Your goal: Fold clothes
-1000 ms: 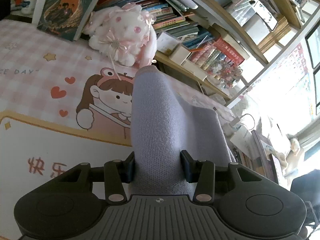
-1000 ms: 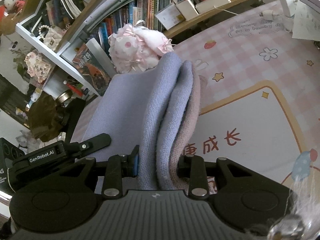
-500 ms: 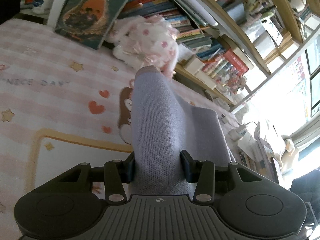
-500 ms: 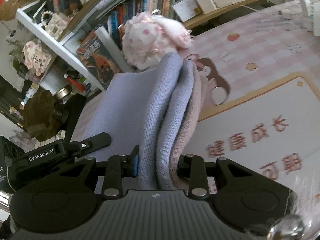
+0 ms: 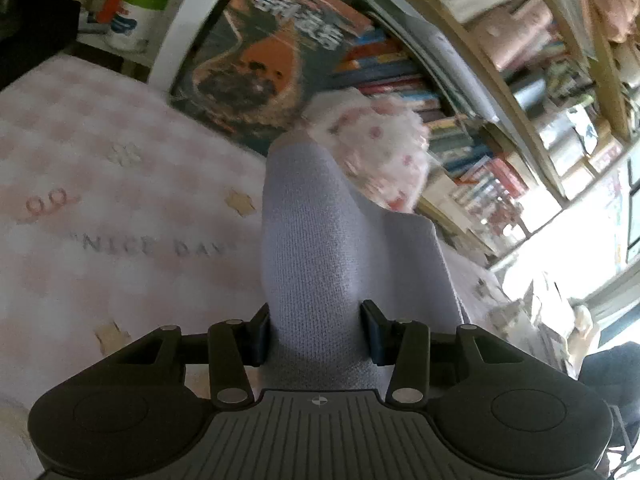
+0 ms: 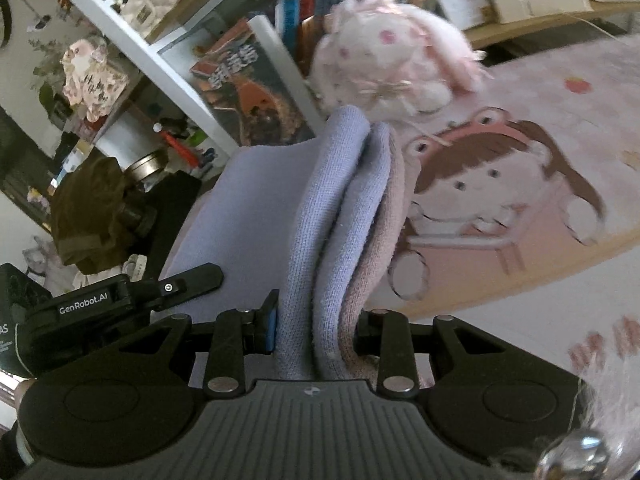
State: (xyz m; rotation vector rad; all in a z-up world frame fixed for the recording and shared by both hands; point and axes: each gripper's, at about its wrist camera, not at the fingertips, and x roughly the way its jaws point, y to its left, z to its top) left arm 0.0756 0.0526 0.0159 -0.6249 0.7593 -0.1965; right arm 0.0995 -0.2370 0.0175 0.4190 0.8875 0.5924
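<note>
A pink-checked worktop (image 5: 100,208) spreads below. Above it hangs the lilac knit garment (image 6: 340,216), soft, light, droopy; best taken along bunched edges. Left hand-held gripper (image 5: 316,330) and right hand-held gripper (image 6: 316,326) each pinch its folds.

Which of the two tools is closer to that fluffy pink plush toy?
Hard to call. Seen from the left tool and from the right tool, the plush toy sits just beyond the held knit's far end.

Motion-blurred plush toy (image 5: 376,152) and bookshelf (image 5: 500,128)
</note>
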